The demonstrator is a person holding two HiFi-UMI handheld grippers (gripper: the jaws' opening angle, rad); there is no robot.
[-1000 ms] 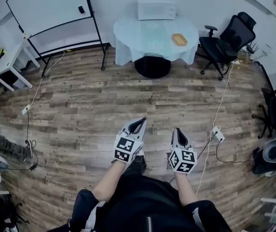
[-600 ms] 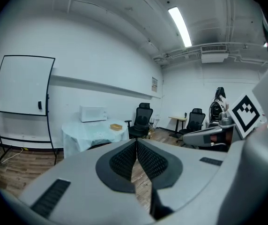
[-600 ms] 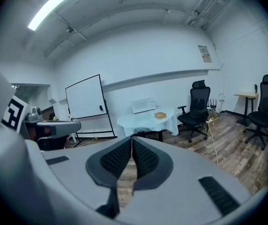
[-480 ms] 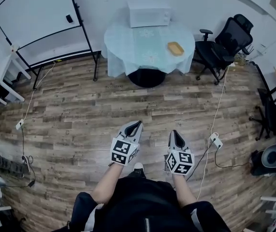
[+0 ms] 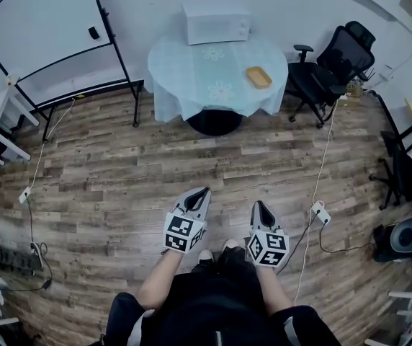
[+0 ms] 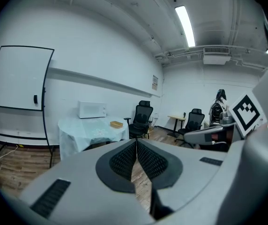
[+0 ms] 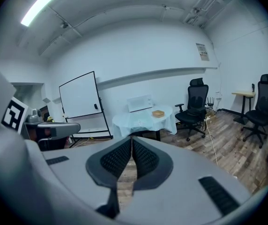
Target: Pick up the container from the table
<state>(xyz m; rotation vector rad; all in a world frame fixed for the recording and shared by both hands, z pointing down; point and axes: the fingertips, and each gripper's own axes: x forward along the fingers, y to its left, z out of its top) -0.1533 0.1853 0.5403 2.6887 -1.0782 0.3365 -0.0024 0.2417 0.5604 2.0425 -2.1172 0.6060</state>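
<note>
The shallow tan container is a plain yellow-brown; the round table's cloth is pale mint with white flower motifs, the boxy microwave plain white. The plank floor runs streaky brown and grey. The left gripper and right gripper wear light grey shells with black ribbed pads — their marker cubes white with black squares — and the swivel chair is black

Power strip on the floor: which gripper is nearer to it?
Right. The right gripper is just left of the power strip; the left gripper is farther left.
</note>
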